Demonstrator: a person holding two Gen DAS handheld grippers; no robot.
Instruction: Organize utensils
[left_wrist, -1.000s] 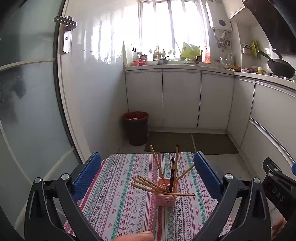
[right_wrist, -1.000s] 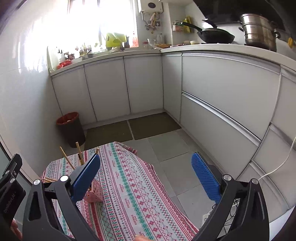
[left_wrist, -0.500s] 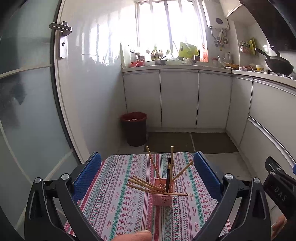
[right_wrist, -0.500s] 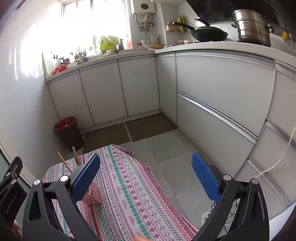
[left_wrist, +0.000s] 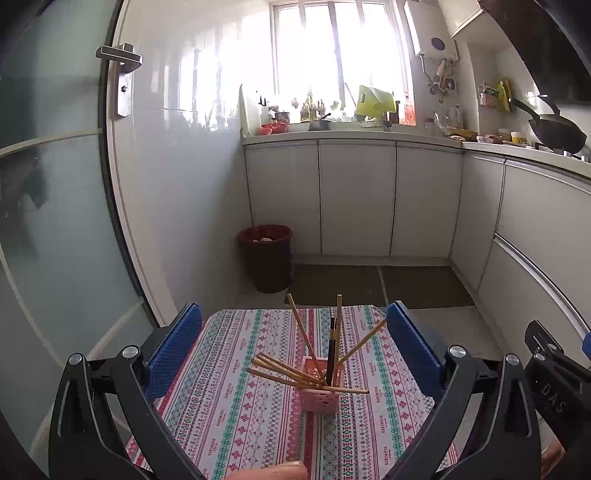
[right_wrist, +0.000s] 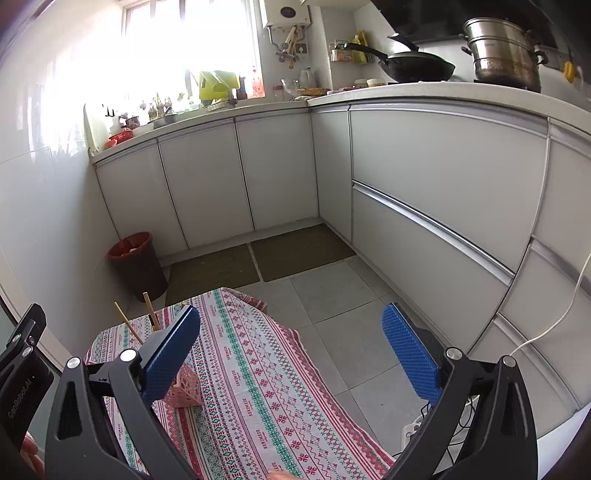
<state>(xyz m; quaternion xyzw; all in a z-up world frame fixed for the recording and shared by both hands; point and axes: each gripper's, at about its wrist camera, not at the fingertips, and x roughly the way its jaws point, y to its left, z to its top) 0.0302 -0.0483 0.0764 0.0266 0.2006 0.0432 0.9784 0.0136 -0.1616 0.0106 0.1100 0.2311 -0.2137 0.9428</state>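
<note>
A small pink basket (left_wrist: 318, 396) stands on the patterned tablecloth (left_wrist: 236, 406), holding several wooden chopsticks (left_wrist: 306, 339) and one black one (left_wrist: 330, 343) that fan out in all directions. My left gripper (left_wrist: 293, 354) is open, raised above and behind the basket, its blue pads empty. In the right wrist view the pink basket (right_wrist: 186, 386) sits partly behind the left finger, two chopstick ends (right_wrist: 149, 310) rising above it. My right gripper (right_wrist: 290, 354) is open and empty, to the right of the basket over the tablecloth (right_wrist: 258, 387).
A dark bin with a red liner (left_wrist: 265, 256) stands on the floor by the white cabinets (left_wrist: 354, 199). Two floor mats (right_wrist: 258, 260) lie beyond the table. A glass door (left_wrist: 55, 221) is at the left. A white cable (right_wrist: 554, 325) hangs at the right.
Both views have tilted slightly upward and drawn back a little; the basket sits a bit lower in the frames. The chopsticks and basket have not moved, and both grippers stay open.
</note>
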